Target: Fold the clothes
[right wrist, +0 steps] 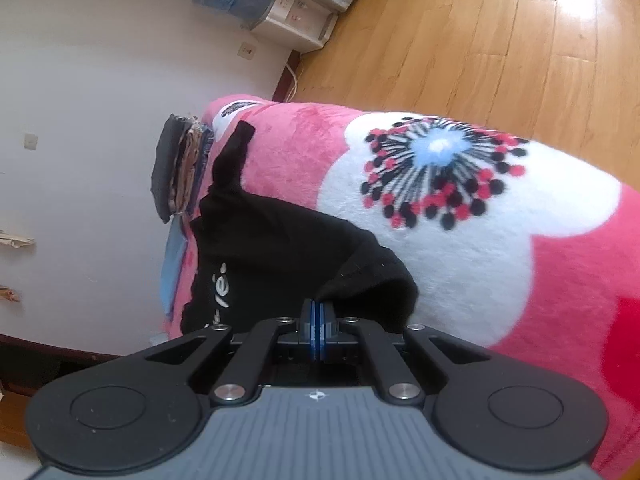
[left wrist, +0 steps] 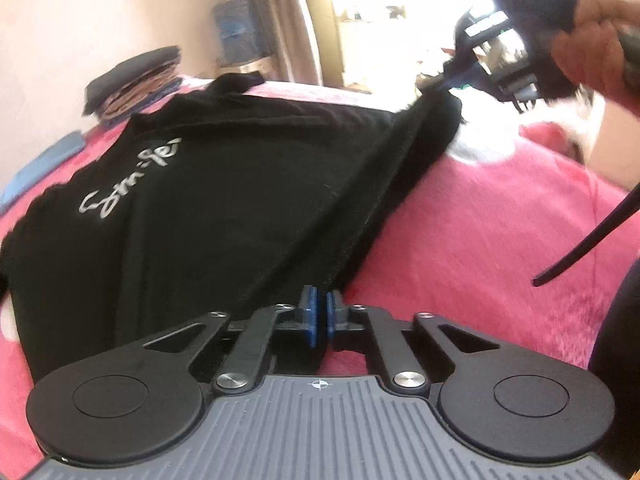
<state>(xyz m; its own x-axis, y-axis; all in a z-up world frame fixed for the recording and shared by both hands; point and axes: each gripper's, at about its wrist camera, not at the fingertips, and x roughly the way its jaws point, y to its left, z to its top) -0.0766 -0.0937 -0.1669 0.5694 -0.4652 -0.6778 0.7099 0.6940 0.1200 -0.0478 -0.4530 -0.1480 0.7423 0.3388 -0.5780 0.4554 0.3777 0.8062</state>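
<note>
Each hand-held gripper, left [left wrist: 322, 312] and right [right wrist: 318, 320], pinches an edge of the black T-shirt [left wrist: 208, 200].

shirt [left wrist: 208, 200]: lying on the blanket [left wrist: 480, 240]
folded stack [left wrist: 132, 84]: sitting behind the shirt, near the wall [right wrist: 80, 80]

Black shirt [left wrist: 224, 200] with silver script; pink blanket [right wrist: 560, 280], its white flower dotted red and black, centre blue.

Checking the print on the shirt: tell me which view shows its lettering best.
The left wrist view: the silver lettering runs nearly whole across the black shirt, though blurred. The right wrist view shows only a few letters, the rest cut off behind the right gripper.
</note>
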